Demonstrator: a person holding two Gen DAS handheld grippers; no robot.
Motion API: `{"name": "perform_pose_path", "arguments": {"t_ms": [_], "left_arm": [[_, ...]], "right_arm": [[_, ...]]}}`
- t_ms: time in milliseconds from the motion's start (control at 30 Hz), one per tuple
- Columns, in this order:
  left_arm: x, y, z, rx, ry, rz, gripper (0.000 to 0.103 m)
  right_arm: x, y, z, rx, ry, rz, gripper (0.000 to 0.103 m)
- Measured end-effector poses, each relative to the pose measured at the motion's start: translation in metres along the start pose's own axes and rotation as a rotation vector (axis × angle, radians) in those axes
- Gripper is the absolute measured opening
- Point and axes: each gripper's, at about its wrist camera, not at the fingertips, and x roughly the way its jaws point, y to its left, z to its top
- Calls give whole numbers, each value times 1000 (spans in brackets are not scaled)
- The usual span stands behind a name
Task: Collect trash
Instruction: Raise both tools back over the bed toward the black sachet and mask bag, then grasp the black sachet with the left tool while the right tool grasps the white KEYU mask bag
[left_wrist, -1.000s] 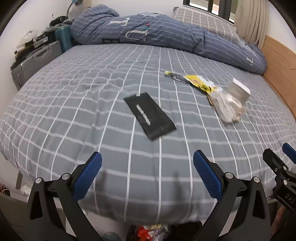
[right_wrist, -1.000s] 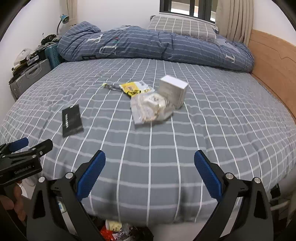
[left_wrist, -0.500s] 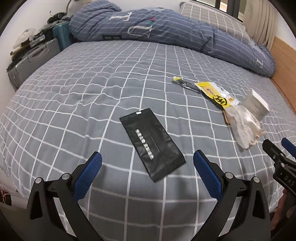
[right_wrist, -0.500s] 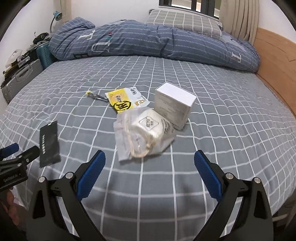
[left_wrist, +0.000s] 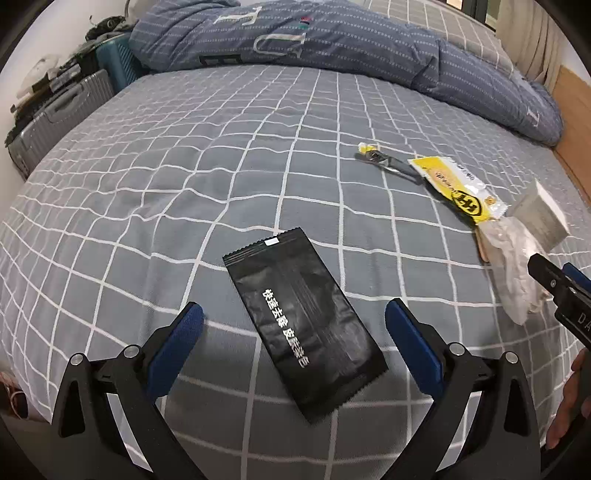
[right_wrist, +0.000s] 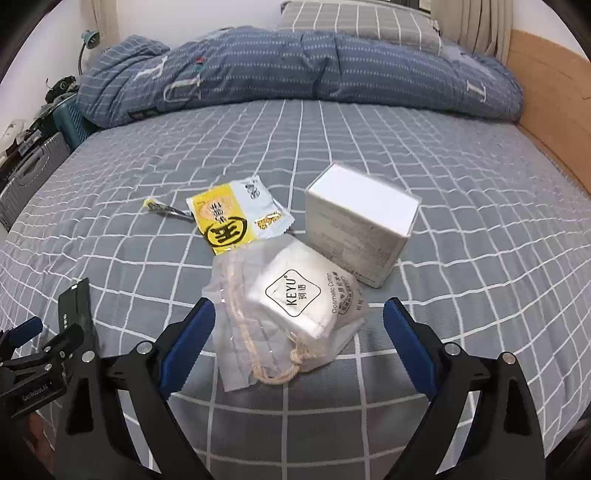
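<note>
Both grippers had advanced over the bed (left_wrist: 258, 140) since the earlier frames, so the litter sat closer and larger in each view. Left gripper (left_wrist: 293, 325) hovered with fingers spread wide, a black packet (left_wrist: 303, 325) lying flat on the checked sheet between them, no pad touching it. Right gripper (right_wrist: 299, 321) had just been closing slightly but remained wide apart; a clear drawstring bag (right_wrist: 280, 317) holding a white pad pack lay between its fingers, untouched as far as visible. Just behind the bag stood a white box (right_wrist: 362, 225), touching or nearly touching it. Left of the box lay a yellow wrapper (right_wrist: 236, 221), with a small dark strip (right_wrist: 166, 208) beside it. All litter sat on the near half of the bed; the black packet lay closest to the near edge. A folded blue quilt (right_wrist: 295, 70) lay along the far edge.
</note>
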Motion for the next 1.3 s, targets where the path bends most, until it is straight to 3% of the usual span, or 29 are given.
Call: {"name": "perform_pose_path", "arguments": {"t_ms": [200,333,633,833,1300], "left_arm": [[9,-1,2,-3,14,-8,95],[18,-4,2,1,42,-11,85],[28,-4,-2,20,51,21,60],[25,1,-2,13,42,23,47],[-3,4,7,2,-15,-6,46]], "right_arm": [[19,0,1,11,47,1,81],[27,-5,2,57,91,51,67],[39,-3,-3,45,145,25,40],[36,-2,-2,36,131,18,38],[10,-1,3,19,71,-1,38]]}}
